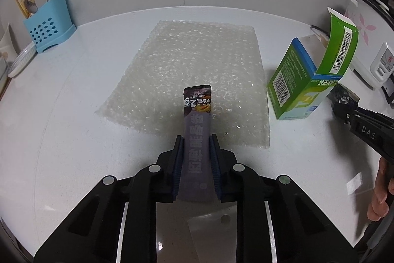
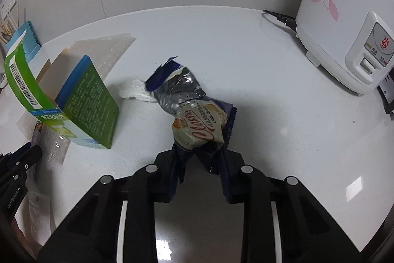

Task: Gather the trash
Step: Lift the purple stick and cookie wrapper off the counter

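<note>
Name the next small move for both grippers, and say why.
Probably lift both straight up. The left gripper is already clamped on the purple sachet, the right gripper on the crumpled cookie wrapper, and both pieces sit low over the counter.

On the bench (image 2: 246,46): one sheet of bubble wrap (image 1: 194,70), one green carton (image 1: 295,88), one stick sachet (image 1: 197,130), one crumpled biscuit wrapper (image 2: 197,112), one scrap of white tissue (image 2: 135,89), one rice cooker (image 2: 344,24), one blue utensil holder (image 1: 49,26). Two tools: left tool (image 1: 196,139), right tool (image 2: 199,152).
</note>
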`<state>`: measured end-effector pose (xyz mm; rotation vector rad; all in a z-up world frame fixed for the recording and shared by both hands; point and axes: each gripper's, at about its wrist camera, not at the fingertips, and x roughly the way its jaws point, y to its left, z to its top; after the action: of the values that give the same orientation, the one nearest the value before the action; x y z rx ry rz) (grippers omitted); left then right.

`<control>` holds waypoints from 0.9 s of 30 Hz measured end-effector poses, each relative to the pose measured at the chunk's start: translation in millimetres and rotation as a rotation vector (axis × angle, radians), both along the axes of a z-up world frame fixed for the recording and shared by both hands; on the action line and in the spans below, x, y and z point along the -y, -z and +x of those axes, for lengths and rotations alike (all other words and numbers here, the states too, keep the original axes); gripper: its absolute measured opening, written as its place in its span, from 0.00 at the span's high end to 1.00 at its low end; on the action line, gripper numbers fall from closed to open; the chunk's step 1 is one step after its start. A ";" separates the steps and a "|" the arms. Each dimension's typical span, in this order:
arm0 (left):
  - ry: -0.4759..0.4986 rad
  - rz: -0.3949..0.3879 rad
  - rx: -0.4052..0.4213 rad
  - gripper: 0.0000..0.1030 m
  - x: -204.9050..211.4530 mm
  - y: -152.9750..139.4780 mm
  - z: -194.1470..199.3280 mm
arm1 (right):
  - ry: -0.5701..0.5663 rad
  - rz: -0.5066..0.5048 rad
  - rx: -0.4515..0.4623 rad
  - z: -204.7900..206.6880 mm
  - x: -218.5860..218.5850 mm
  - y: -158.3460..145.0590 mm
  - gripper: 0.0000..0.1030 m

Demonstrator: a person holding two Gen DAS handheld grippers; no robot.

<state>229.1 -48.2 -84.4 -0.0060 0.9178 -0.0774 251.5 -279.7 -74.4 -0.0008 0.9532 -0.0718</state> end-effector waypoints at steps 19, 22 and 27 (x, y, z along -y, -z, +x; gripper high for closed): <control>0.014 -0.013 0.056 0.81 -4.9 -22.8 -27.8 | 0.002 -0.028 0.063 -24.9 -0.5 -23.5 0.87; 0.014 -0.015 0.068 0.81 -4.5 -29.7 -36.9 | 0.001 -0.029 0.074 -32.0 -2.0 -29.7 0.87; 0.013 -0.017 0.086 0.81 -7.1 -42.1 -50.3 | -0.003 -0.029 0.093 -45.7 -3.8 -40.4 0.88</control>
<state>178.8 -41.1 -42.3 -0.0123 0.8309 -0.0973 205.9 -275.9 -34.0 -0.0252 0.8593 -0.0823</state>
